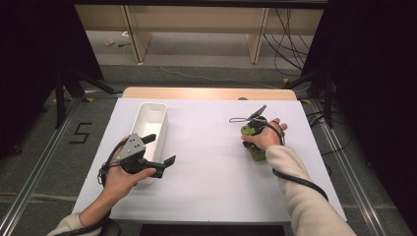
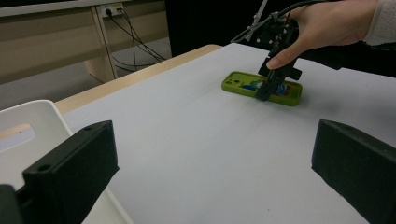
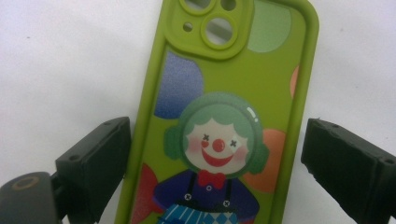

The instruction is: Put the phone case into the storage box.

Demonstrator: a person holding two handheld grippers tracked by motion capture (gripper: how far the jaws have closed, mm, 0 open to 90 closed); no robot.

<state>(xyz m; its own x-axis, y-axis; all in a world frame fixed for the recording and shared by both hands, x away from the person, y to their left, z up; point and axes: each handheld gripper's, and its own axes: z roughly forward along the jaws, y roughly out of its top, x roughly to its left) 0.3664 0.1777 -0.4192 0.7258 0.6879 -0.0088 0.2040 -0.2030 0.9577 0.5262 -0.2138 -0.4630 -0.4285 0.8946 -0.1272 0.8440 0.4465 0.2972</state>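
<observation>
Both jaws of the right gripper [image 3: 212, 163] stand spread on either side of the green phone case [image 3: 224, 121], one at 9 o'clock and one at 3 o'clock of it. Whether the 9 o'clock jaw touches its edge I cannot tell; the other is apart. It lies flat on the white table [image 1: 206, 162]. Away at the case's 9 o'clock, the left gripper [image 1: 160, 150] is released and empty, beside the white bin [image 1: 147, 123].

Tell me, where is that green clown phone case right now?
The green phone case lies flat on the white table's right side, between the right gripper's jaws, far from the white bin.
</observation>
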